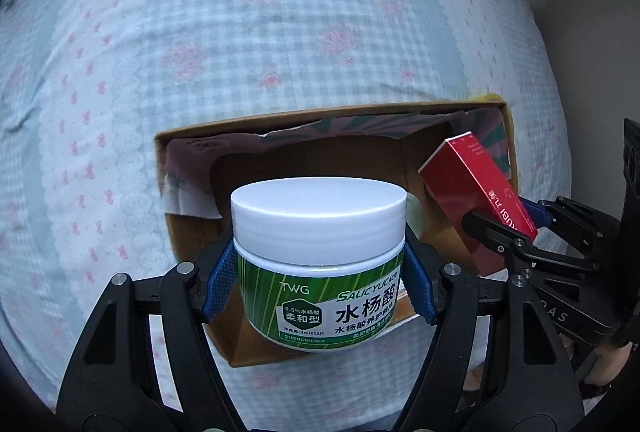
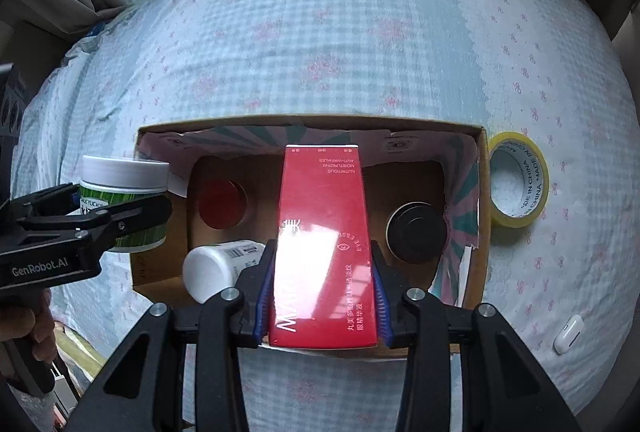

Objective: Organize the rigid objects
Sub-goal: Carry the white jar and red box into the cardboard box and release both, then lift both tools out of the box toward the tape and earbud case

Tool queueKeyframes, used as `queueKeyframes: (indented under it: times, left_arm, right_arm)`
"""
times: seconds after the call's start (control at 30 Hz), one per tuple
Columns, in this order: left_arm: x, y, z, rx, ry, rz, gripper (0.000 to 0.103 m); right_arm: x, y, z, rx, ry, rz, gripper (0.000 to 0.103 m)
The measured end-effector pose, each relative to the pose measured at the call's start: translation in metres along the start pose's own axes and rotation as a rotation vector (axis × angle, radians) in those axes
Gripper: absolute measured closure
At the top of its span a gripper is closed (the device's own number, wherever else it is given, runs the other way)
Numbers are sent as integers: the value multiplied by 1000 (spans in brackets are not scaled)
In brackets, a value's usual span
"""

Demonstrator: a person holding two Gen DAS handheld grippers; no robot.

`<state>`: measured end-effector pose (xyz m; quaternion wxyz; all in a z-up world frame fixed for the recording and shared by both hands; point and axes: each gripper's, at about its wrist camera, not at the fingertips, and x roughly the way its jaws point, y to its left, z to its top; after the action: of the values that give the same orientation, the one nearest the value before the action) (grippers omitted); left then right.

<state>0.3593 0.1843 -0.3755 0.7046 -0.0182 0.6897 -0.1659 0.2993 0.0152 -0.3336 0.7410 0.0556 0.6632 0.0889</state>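
Note:
My left gripper [image 1: 318, 276] is shut on a green jar with a white lid [image 1: 320, 264], held over the left end of an open cardboard box [image 1: 320, 112]. That jar [image 2: 124, 200] and the left gripper [image 2: 120, 210] show at the left of the right wrist view. My right gripper [image 2: 322, 292] is shut on a tall red carton [image 2: 324, 248], held above the middle of the box [image 2: 312, 122]. The carton [image 1: 476, 200] also appears at the right in the left wrist view. Inside the box lie a white bottle [image 2: 212, 268], a dark round lid [image 2: 416, 232] and a red round thing [image 2: 222, 204].
The box rests on a bed with a checked blue sheet [image 2: 320, 52]. A roll of yellow tape [image 2: 518, 184] lies right of the box, and a small white earbud case [image 2: 568, 334] sits further down on the right. A hand [image 2: 28, 328] holds the left gripper's handle.

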Motion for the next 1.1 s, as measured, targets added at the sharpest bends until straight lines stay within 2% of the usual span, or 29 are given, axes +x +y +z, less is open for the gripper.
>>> queueKeyframes:
  times: [0.23,0.27,0.3,0.33,0.37,0.4,0.43,0.6,0.8,1.1]
  left_arm:
    - [23,-22,18,95,56,21,35]
    - [23,-23,20,101,56,29,30]
    - [21,-23,21,107,44,25,6]
    - [19,-22,21,106,32,24,1]
    - [14,-19,20,99,6,24,0]
    - [12,-14,20,92,3,24,0]
    - [12,-11,19,83,10,22,0]
    - [3,3,9,49,3,34,0]
    - [-18,1,0,23,-34,31,0]
    - [-82,-18,-34,11,-170,40,0]
  right_arm:
    - [19,-11,8,1,39,-31,65]
    - [21,-11,10,-3,38,-40,65]
    - [24,-12,12,-11,43,-49,63]
    - [25,-12,13,-14,41,-45,55]
    - [24,-13,14,-13,28,-39,36]
    - [23,-15,13,-10,12,-31,22]
    - [23,-16,12,-15,13,-21,0]
    - [23,-18,0,-64,8,-12,0]
    - [13,-17,-8,-65,-48,2,0]
    - [-38,-9,-21,-59,-125,4,0]
